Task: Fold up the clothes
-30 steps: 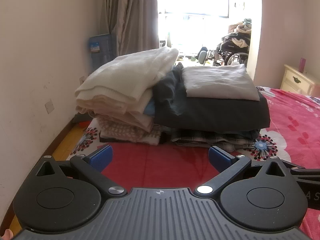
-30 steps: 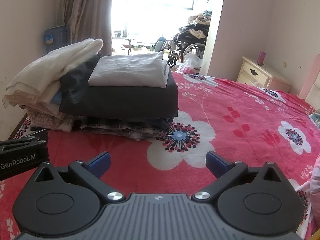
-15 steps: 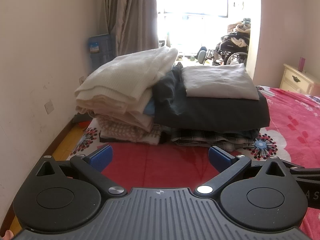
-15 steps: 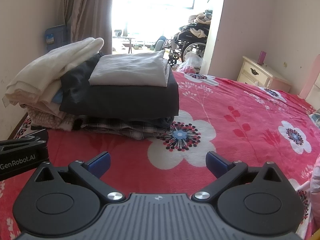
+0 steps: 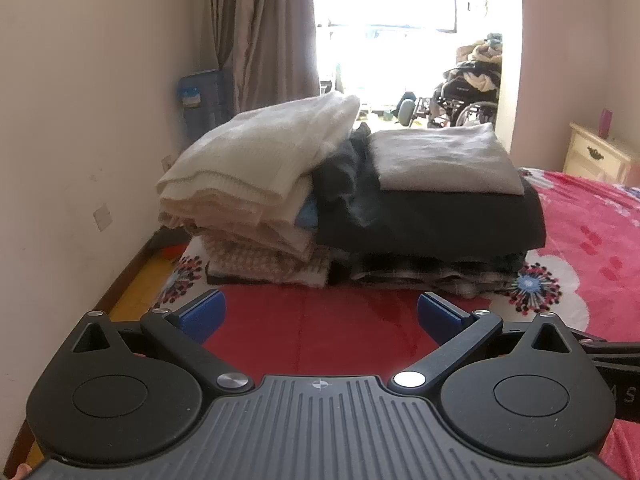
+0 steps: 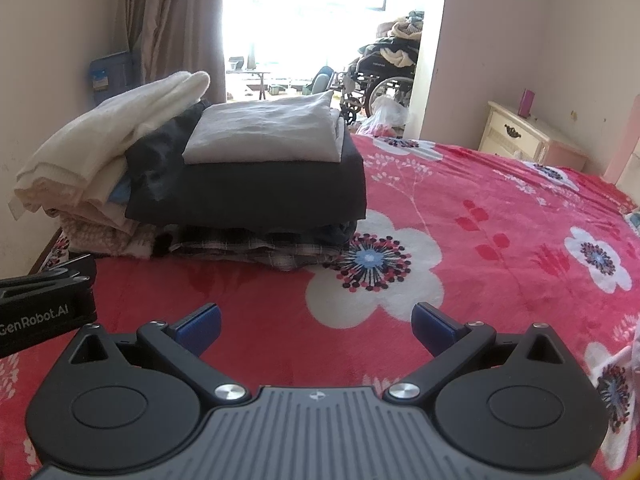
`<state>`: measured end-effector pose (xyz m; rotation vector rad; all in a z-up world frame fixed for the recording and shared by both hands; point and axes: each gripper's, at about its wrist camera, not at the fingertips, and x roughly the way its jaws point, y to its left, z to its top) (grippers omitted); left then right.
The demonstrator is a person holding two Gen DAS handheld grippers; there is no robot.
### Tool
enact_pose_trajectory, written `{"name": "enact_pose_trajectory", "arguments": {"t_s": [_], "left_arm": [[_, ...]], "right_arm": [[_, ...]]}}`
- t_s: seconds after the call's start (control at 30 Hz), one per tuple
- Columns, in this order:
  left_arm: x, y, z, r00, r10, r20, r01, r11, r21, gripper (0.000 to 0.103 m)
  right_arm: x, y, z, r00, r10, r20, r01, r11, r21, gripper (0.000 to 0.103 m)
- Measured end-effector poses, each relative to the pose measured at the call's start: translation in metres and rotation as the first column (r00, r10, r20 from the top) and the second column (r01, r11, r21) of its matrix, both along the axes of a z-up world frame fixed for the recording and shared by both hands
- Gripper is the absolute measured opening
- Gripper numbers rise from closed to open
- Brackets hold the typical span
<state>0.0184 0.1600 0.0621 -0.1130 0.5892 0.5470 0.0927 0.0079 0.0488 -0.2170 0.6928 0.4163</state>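
- The left gripper point(image 5: 319, 316) hangs low over the red flowered bedspread point(image 6: 500, 240), its blue fingers spread wide apart with nothing between them.
- The right gripper point(image 6: 316, 326) sits just beside it at its 3 o'clock, fingers likewise wide apart and empty.
- The clothes are already folded, in two stacks at 12 o'clock from both tools, at the bed's edge near the wall: a cream knit point(image 5: 260, 160) tops the pale stack, and a grey folded piece point(image 6: 268, 132) lies on a dark garment point(image 6: 260, 192) over a plaid one point(image 6: 256, 248).
- I see no loose garment within reach; a pale scrap shows at the right wrist view's 4 o'clock edge, too cropped to identify.
- Risk, as I judge it: the cream stack leans toward the wall side and overhangs its base, so a nudge from the left tool, or adding another piece on top, could tip it off the bed.
- The two stacks touch; dragging one would probably pull the other's layers askew.
- The two tools are close together, so a quick swing could knock one against the other.
- Compared with a second ago, almost nothing differs: both tools remain open, with only a slight drift in the right view.
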Motion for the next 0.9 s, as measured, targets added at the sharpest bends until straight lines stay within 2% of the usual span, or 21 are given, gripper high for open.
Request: {"name": "enact_pose_trajectory", "arguments": {"t_s": [0.9], "left_arm": [[-0.025, -0.011, -0.006, 0.999, -0.015, -0.043, 0.015, 1.0, -0.001, 0.103]], "right_arm": [[-0.021, -0.014, -0.005, 0.999, 0.05, -0.007, -0.051, 0.998, -0.023, 0.103]]}}
